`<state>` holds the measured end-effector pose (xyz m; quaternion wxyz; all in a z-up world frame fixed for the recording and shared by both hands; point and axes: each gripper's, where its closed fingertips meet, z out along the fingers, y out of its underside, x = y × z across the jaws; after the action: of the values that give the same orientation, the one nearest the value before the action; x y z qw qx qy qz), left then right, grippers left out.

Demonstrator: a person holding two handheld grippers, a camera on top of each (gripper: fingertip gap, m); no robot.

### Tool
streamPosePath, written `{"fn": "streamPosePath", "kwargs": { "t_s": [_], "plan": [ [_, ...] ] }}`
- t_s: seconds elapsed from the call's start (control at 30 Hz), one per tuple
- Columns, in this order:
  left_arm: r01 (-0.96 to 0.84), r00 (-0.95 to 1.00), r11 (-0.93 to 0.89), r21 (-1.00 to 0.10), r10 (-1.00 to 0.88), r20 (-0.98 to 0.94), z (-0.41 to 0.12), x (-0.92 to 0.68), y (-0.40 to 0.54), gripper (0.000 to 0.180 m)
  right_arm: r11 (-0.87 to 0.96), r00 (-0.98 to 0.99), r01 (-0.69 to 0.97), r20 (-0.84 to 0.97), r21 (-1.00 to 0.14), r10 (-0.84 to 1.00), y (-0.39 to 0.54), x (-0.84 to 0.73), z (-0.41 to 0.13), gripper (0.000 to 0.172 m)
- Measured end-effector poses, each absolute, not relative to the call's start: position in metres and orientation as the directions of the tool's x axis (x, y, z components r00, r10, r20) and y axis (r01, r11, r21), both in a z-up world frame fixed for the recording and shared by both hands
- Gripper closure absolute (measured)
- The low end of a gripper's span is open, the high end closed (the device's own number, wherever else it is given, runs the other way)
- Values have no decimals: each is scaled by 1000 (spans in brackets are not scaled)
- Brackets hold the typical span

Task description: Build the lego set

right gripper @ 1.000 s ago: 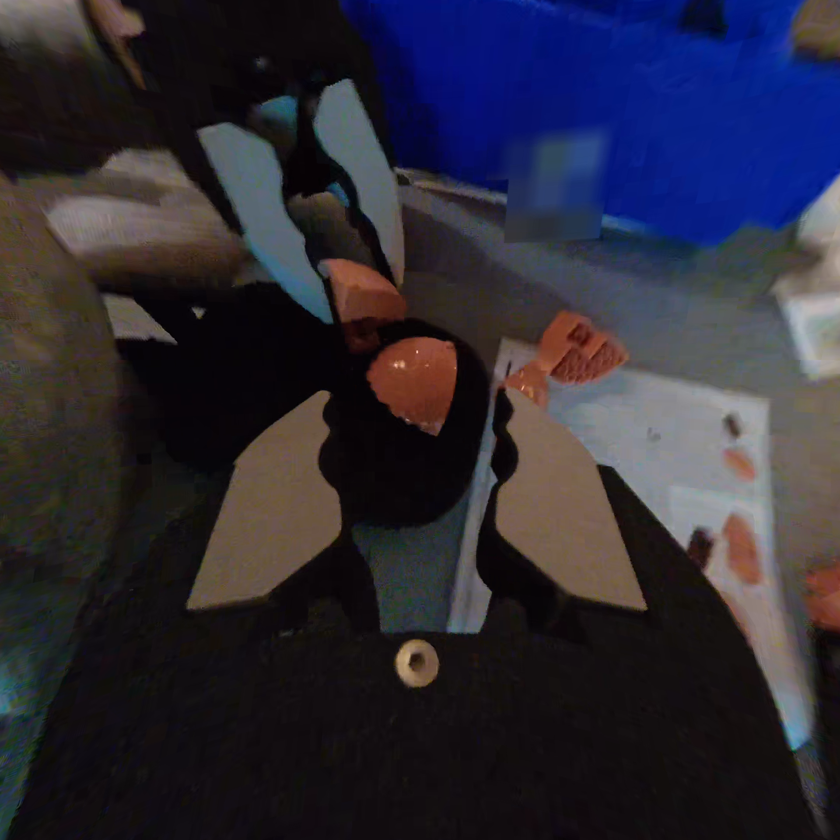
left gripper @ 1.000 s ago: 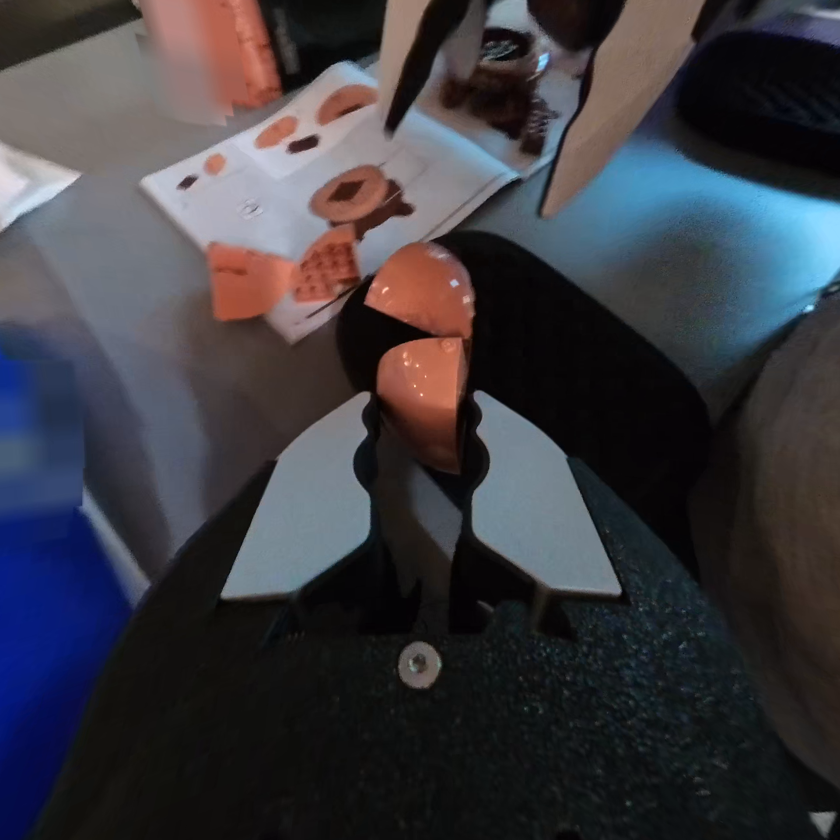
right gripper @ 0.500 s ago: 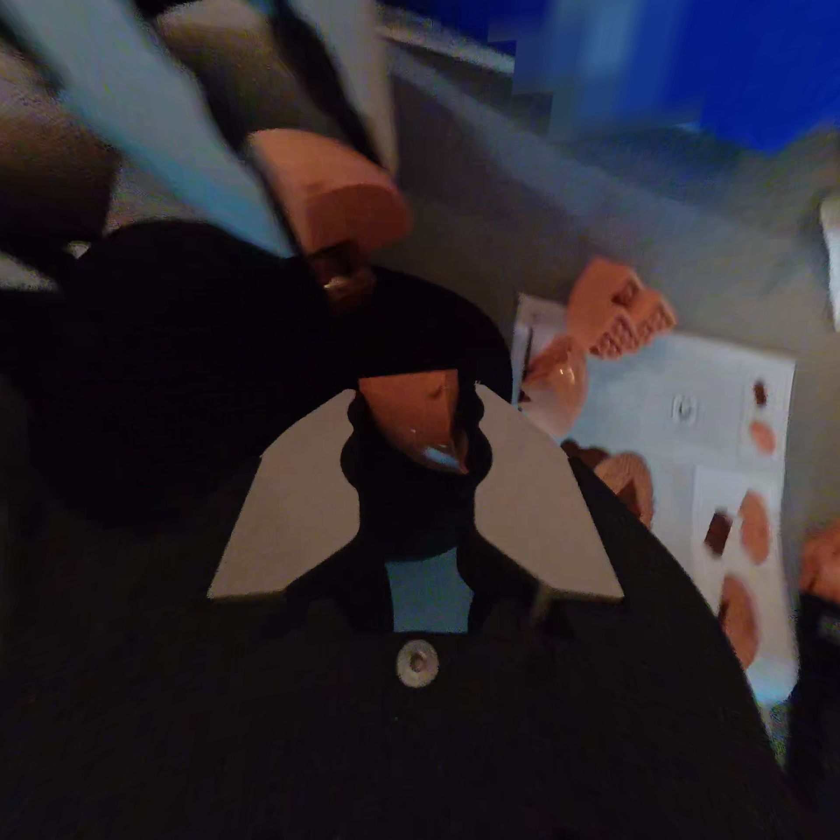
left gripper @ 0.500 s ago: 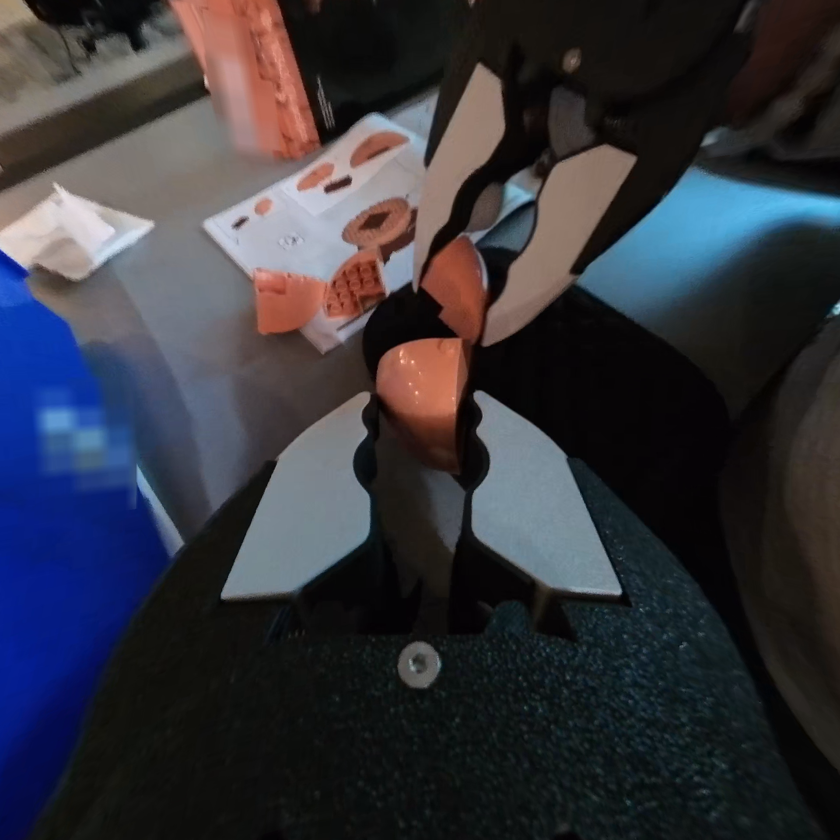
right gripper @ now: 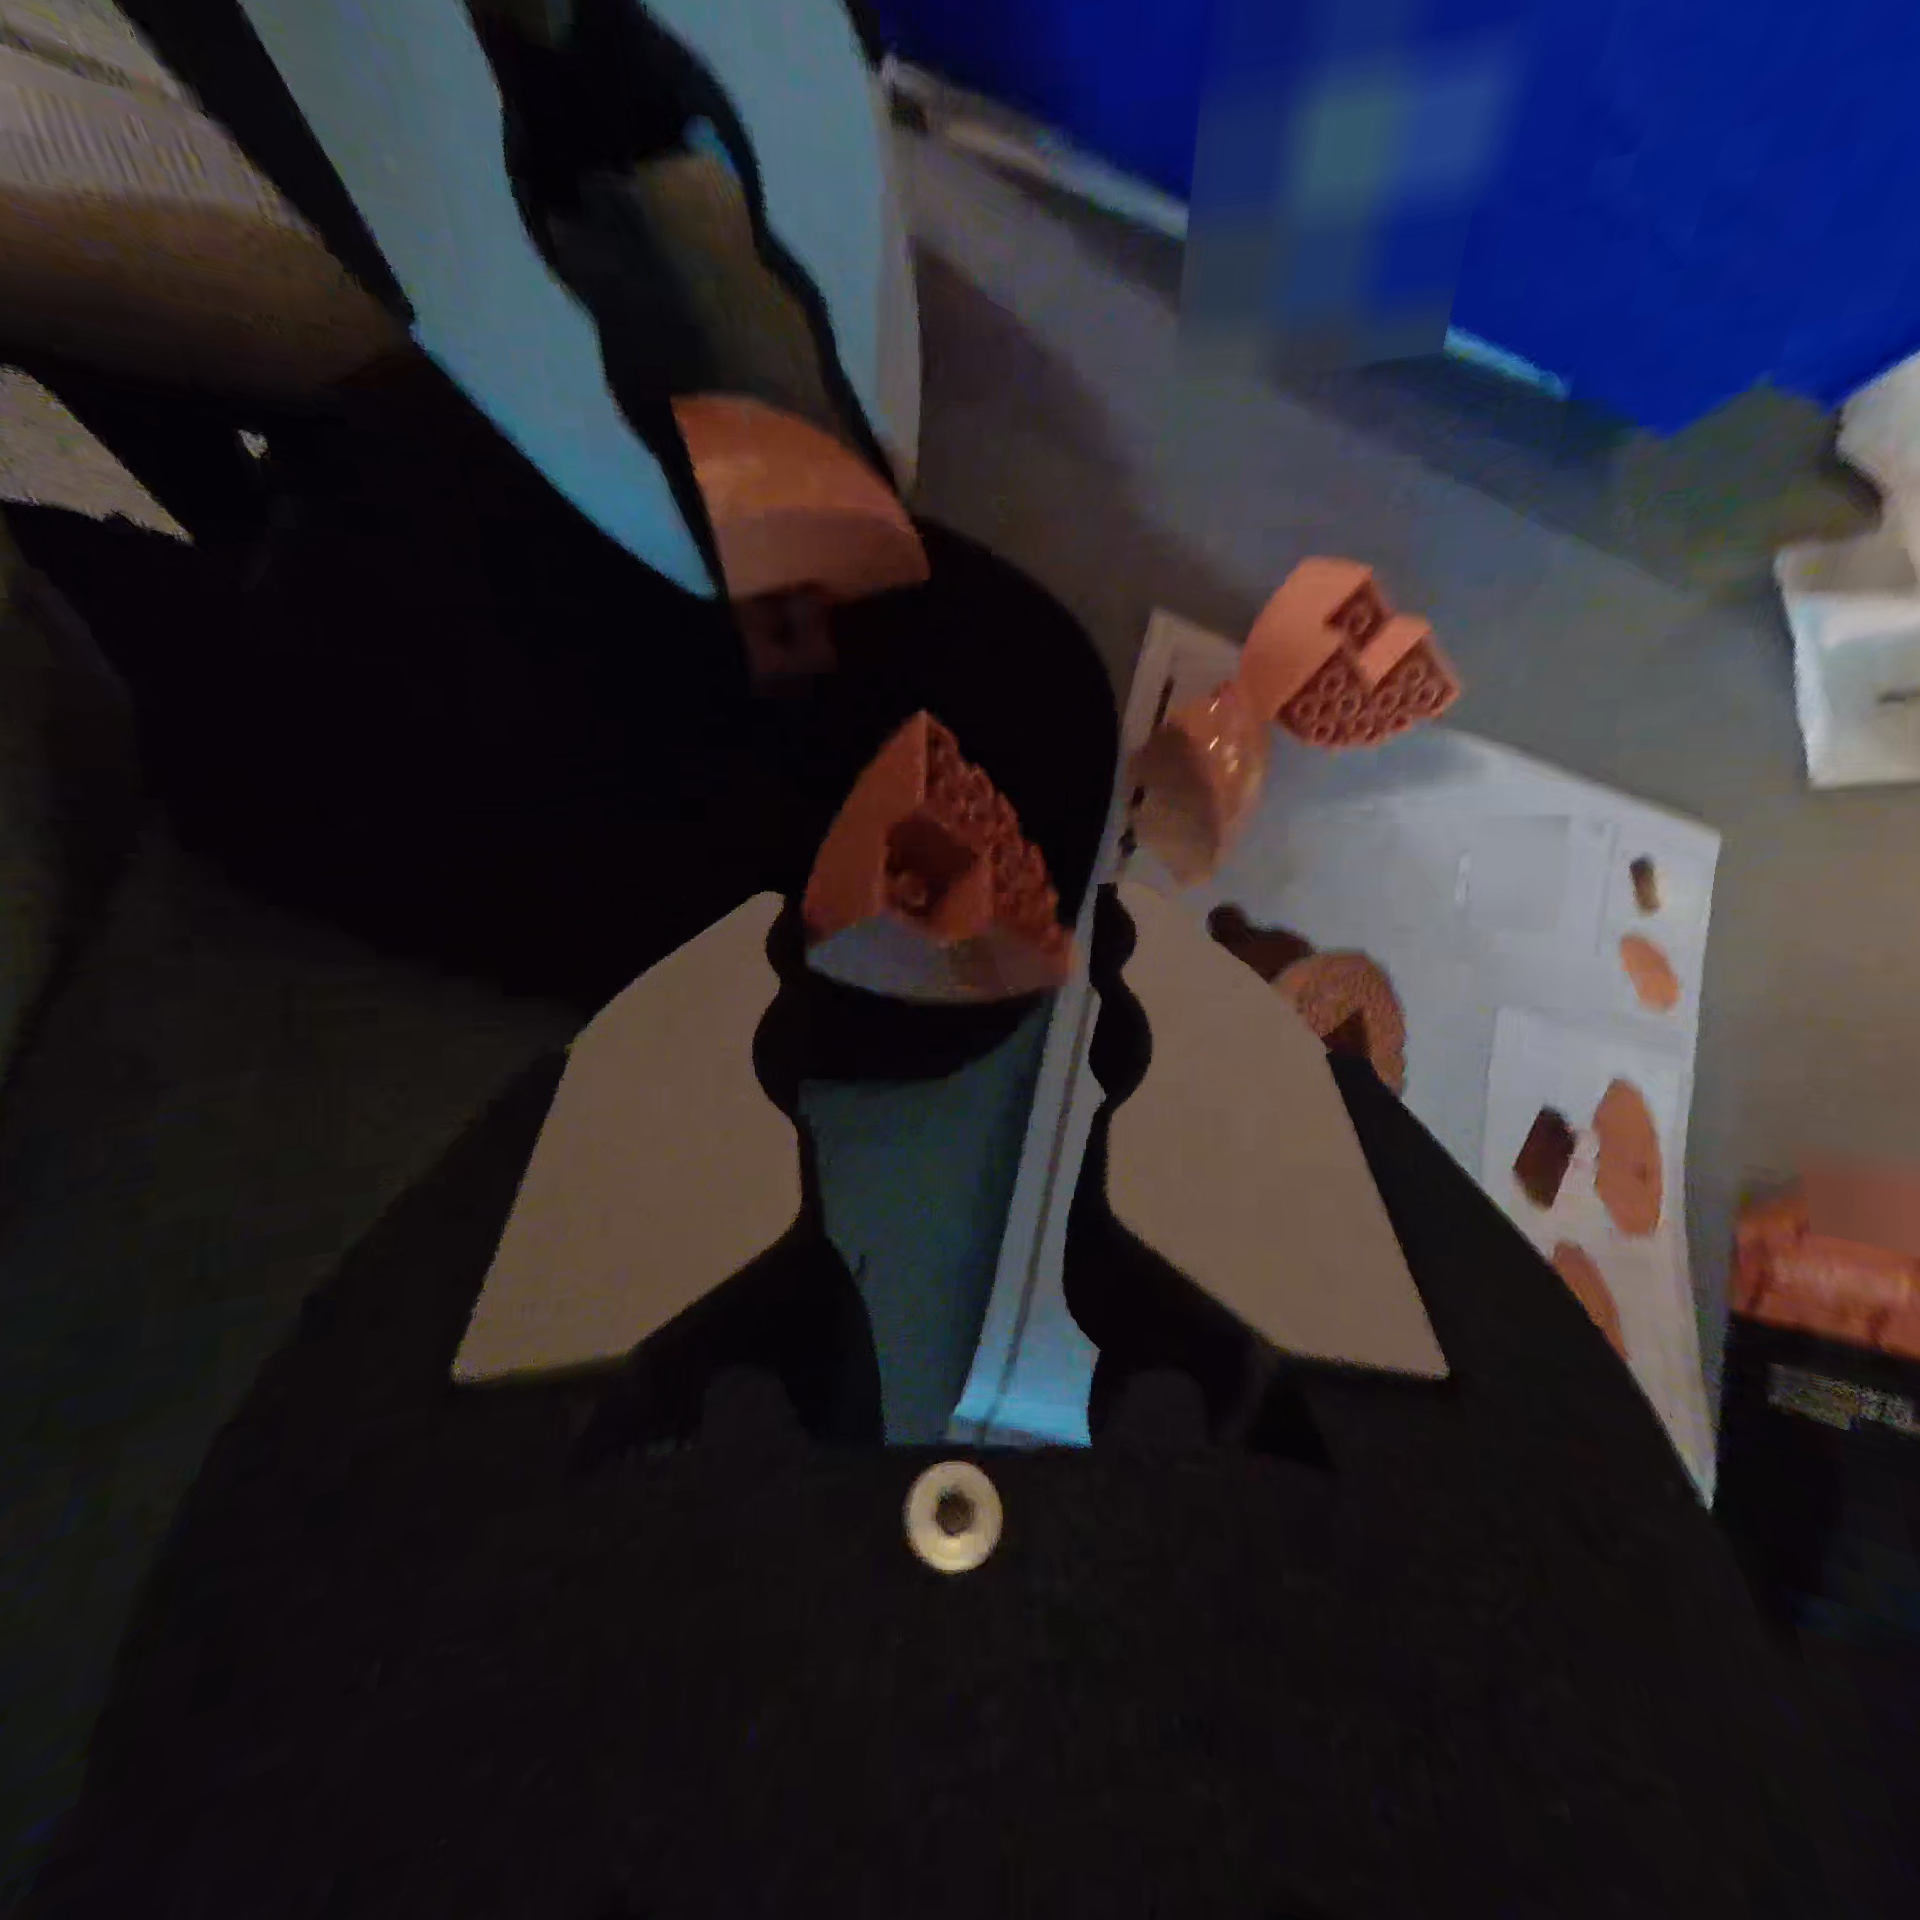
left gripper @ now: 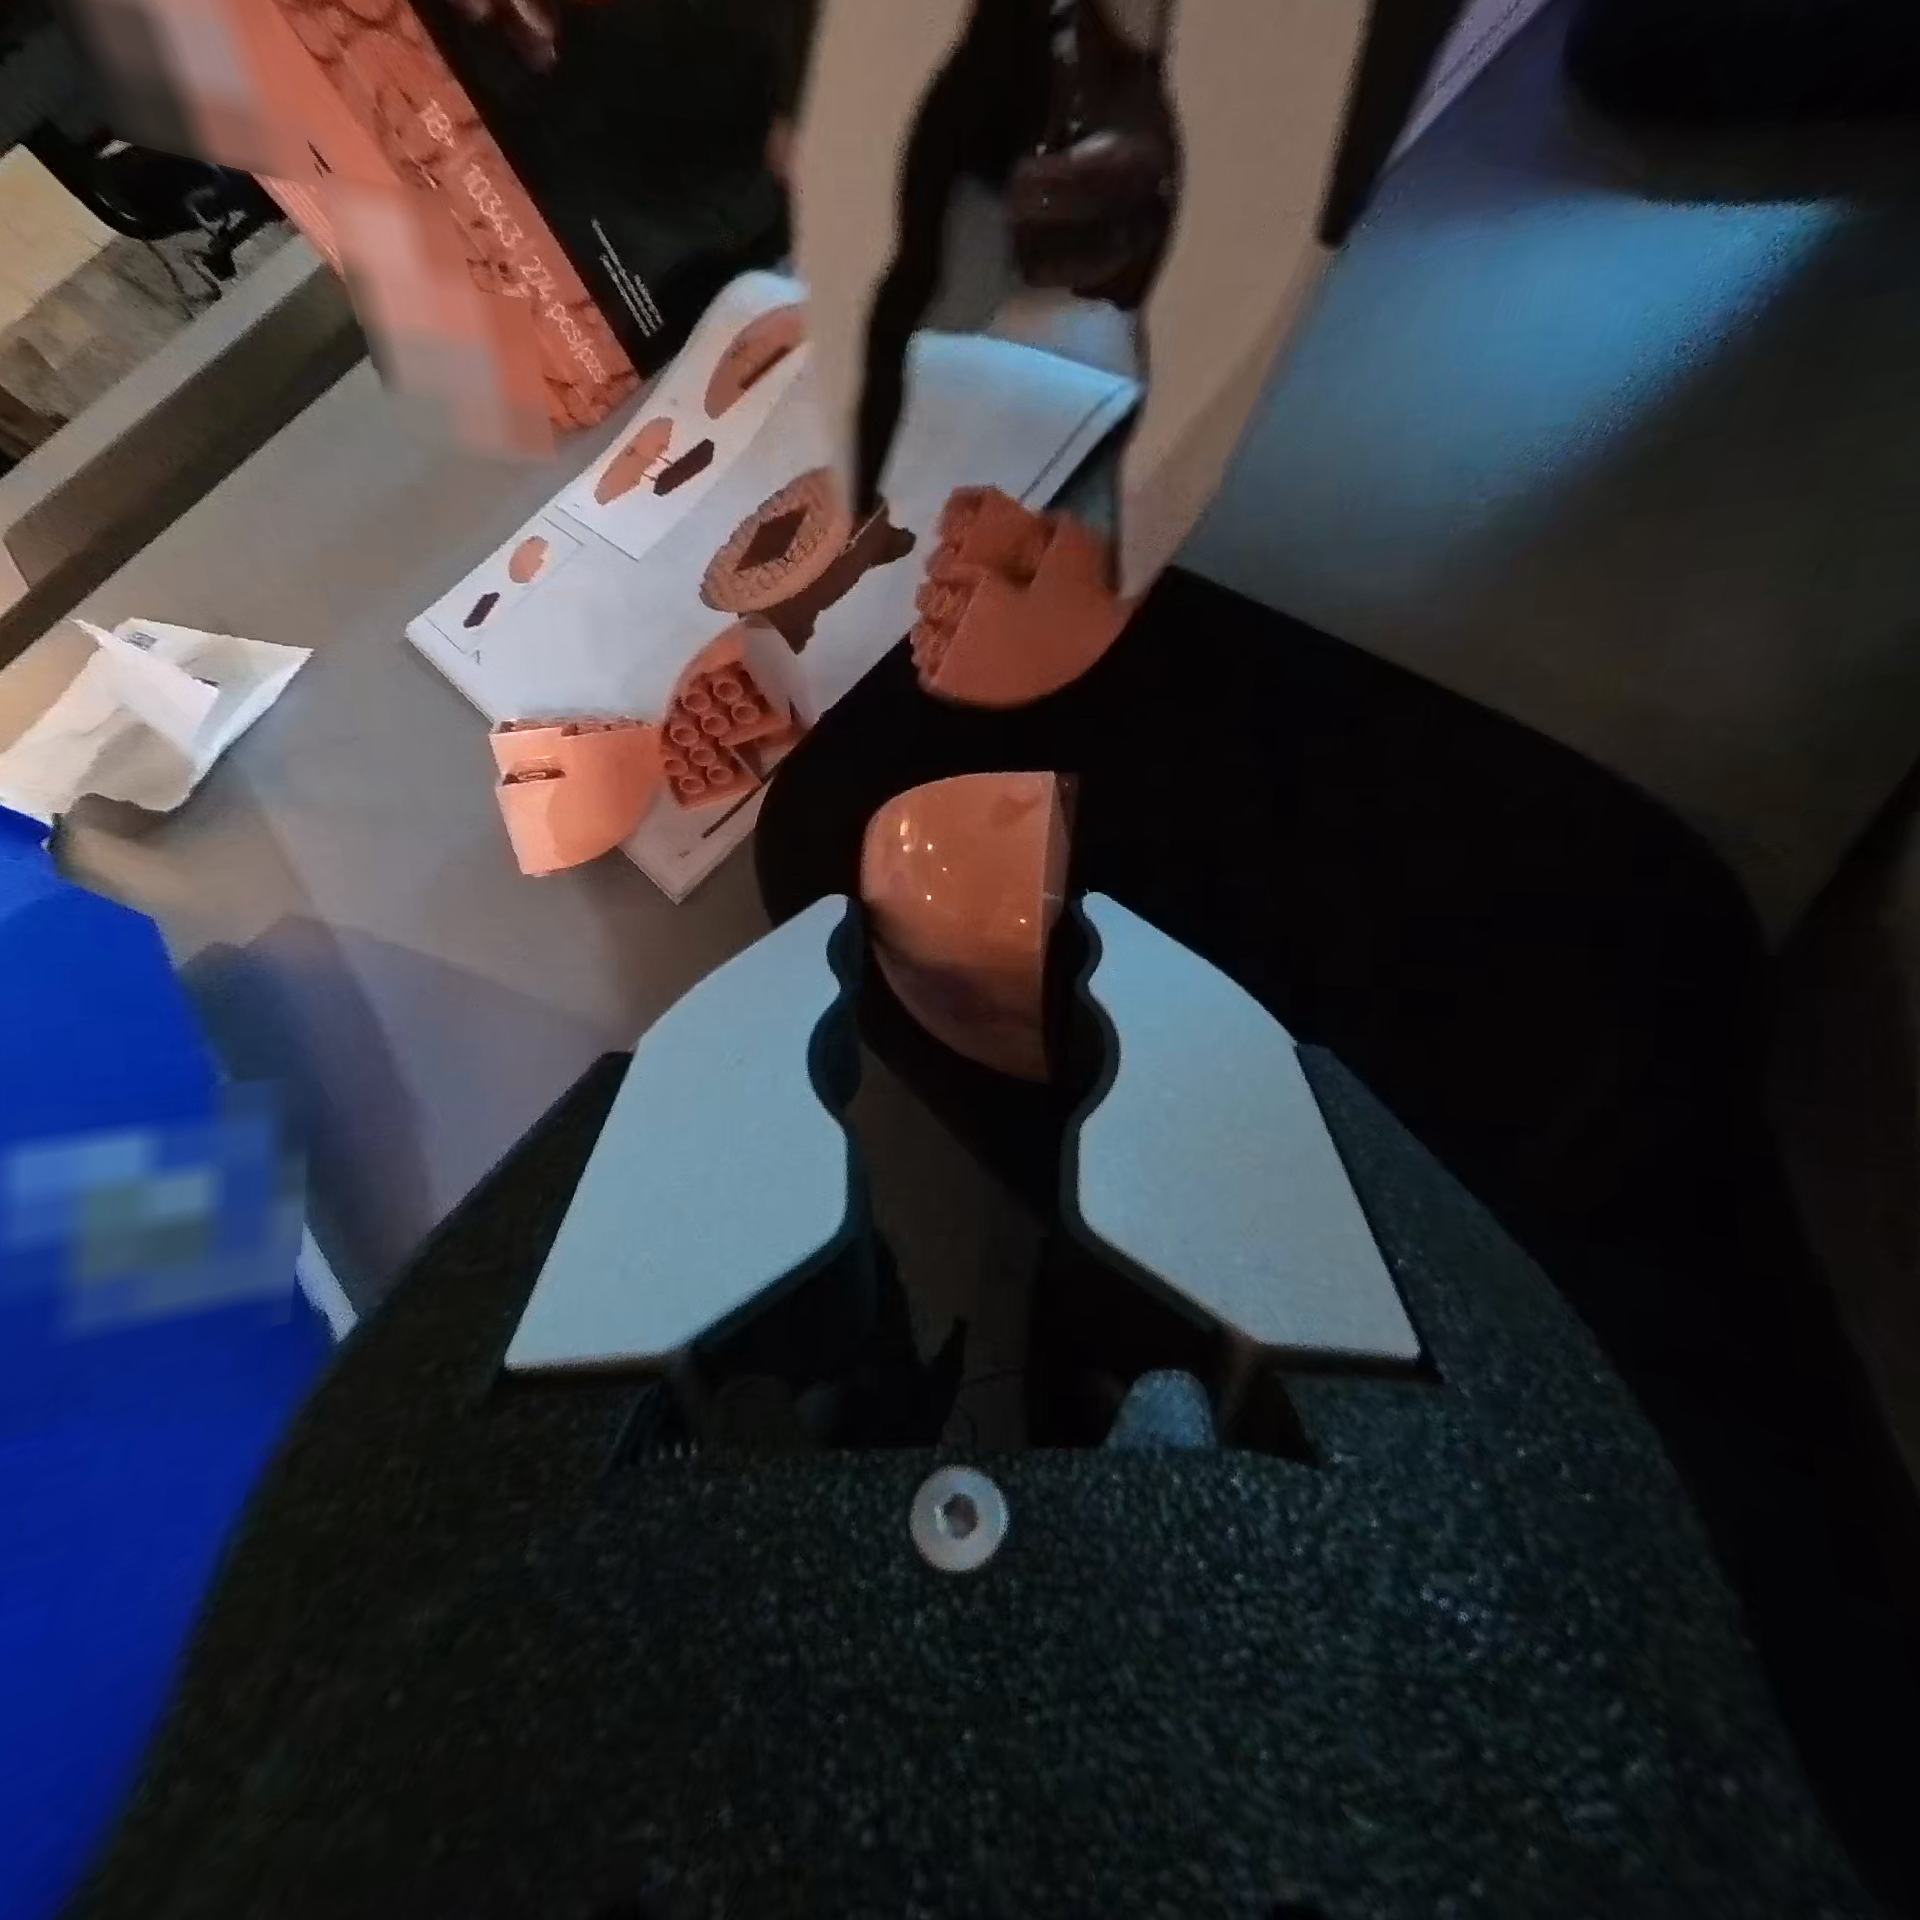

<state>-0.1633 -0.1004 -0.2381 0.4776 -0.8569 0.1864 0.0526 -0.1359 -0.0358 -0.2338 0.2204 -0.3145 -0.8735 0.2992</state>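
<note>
Both jaws seem pinched on orange curved bricks: left gripper (left gripper: 961,914) w/ one (left gripper: 961,904), right gripper (right gripper: 940,914) another (right gripper: 935,862).

Dim, cool-toned lighting in both views. Small glints are seen on the rounded orange brick (left gripper: 961,883). Motion blur is marked in the right wrist view; edges are stretched by wide-angle distortion. Dark areas are rendered near-black.

Likely an office or hobby desk: grey tabletop (left gripper: 343,582) at left carries an open instruction booklet (left gripper: 665,582), loose orange bricks (left gripper: 717,727), a product box (left gripper: 499,208) upper left, blue bin (right gripper: 1662,156) upper right.
</note>
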Motion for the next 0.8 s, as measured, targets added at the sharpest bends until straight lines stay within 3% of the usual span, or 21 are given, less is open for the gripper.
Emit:
{"fn": "streamPosePath", "kwargs": {
  "t_s": [0.13, 0.23, 0.37, 0.5, 0.63, 0.67, 0.77, 0.8],
  "plan": [
    [-380, 920, -474, -794, -287, -268, -238, -164, -101, 144, 779, -803, 268, 315, -567, 506, -32, -119, -235, 128],
    [-405, 910, -478, -780, -290, -295, -237, -165, -99, 144, 786, -869, 214, 255, -580, 424, -26, -129, -219, 132],
    [-400, 913, -475, -784, -282, -295, -234, -162, -99, 144, 669, -919, 336, -75, -663, 387, -30, -138, -208, 138],
    [-380, 921, -477, -792, -277, -275, -236, -159, -100, 144, 649, -895, 418, -165, -635, 414, -26, -157, -227, 139],
    [-373, 924, -477, -796, -273, -269, -234, -159, -99, 144, 566, -780, 625, -453, -537, 431, -41, -146, -242, 104],
    [-370, 925, -476, -798, -272, -267, -234, -159, -99, 144, 519, -727, 686, -516, -511, 453, -44, -145, -244, 103],
    [-356, 929, -473, -806, -273, -250, -236, -158, -99, 144, 366, -625, 779, -574, -510, 530, -41, -153, -242, 121],
    [-352, 930, -474, -807, -273, -246, -237, -158, -98, 144, 349, -635, 767, -558, -539, 534, -41, -153, -241, 136]
  ]
}}
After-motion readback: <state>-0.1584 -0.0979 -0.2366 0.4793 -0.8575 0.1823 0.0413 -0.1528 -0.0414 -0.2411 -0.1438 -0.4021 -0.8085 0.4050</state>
